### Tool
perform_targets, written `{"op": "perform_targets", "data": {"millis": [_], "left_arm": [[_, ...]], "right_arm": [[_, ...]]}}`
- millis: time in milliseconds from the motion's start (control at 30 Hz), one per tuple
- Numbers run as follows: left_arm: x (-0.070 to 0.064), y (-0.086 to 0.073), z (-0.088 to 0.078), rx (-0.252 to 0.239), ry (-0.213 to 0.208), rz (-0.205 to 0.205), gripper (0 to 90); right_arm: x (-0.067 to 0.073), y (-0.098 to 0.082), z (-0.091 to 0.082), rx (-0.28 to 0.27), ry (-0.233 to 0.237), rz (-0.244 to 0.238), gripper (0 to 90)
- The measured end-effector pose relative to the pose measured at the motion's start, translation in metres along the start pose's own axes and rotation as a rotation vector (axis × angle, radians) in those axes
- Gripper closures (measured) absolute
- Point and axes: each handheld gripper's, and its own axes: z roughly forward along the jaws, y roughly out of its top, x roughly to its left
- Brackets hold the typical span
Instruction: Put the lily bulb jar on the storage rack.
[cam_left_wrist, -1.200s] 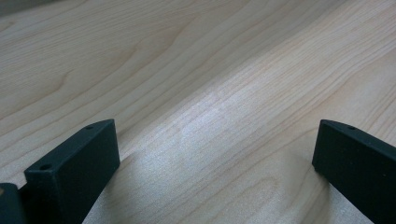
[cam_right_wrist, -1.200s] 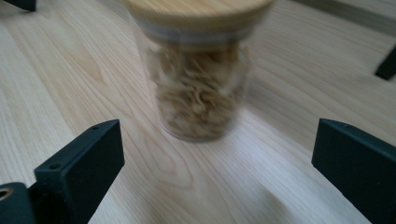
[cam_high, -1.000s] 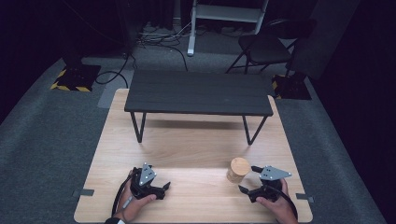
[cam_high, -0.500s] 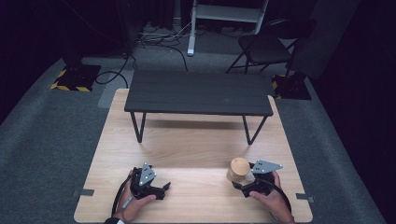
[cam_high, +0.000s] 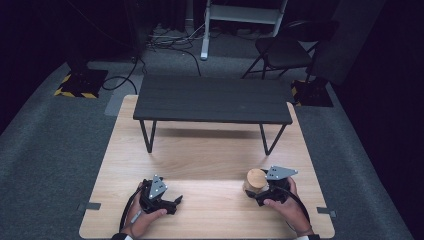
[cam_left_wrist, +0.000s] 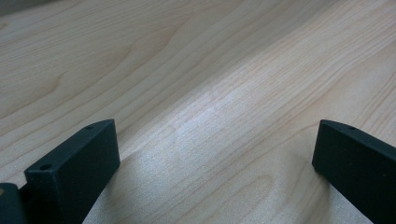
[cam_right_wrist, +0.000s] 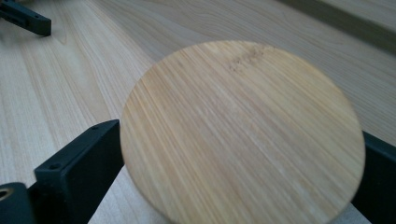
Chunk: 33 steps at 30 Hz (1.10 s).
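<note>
We're at the near edge of the light wooden tabletop (cam_high: 210, 150), one gripper in each hand.

Right gripper (cam_high: 261, 191): we have it up against the round bamboo-lidded container (cam_high: 255, 180), which stands on the near right part of the tabletop, just beside our right hand (cam_high: 286, 206). In the right gripper view the flat round bamboo lid (cam_right_wrist: 243, 135) sits between the two black jaws, one on each side of the rim. Jaws are spread wide, about the lid's width. Whether they actually press on it, we cannot tell: the contact is hidden under the lid's edge.

Left gripper (cam_high: 172, 202): it rests low on the near left part of the tabletop, in our left hand (cam_high: 142, 217), well apart from the container. In the left gripper view the jaws stand wide apart with bare wood grain (cam_left_wrist: 210, 102) between them; nothing held.

Behind the work area, a low black slatted bench with thin metal legs (cam_high: 212, 99) stands across the far part of the tabletop. Grey carpet (cam_high: 45, 150) surrounds the tabletop, with a black folding chair (cam_high: 285, 50) beyond.
</note>
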Motion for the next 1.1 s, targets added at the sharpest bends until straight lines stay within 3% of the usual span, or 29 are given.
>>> {"op": "perform_targets", "data": {"millis": [200, 400, 467, 933, 1100], "left_arm": [[0.001, 0.000, 0.000, 0.000, -0.006, 0.005, 0.6], [0.002, 0.000, 0.000, -0.002, -0.013, 0.008, 0.7], [0.002, 0.000, 0.000, -0.002, -0.013, 0.008, 0.7], [0.002, 0.000, 0.000, -0.002, -0.013, 0.008, 0.7], [0.002, 0.000, 0.000, -0.002, -0.013, 0.008, 0.7]], "right_arm": [[0.001, 0.008, 0.005, 0.021, -0.004, -0.010, 2.2], [0.000, 0.010, 0.003, 0.038, -0.006, -0.018, 21.6], [0.003, 0.010, 0.003, 0.040, -0.022, -0.031, 24.3], [0.003, 0.014, -0.002, 0.034, -0.013, -0.025, 24.9], [0.006, 0.035, -0.013, 0.035, 0.002, -0.053, 24.9]]}}
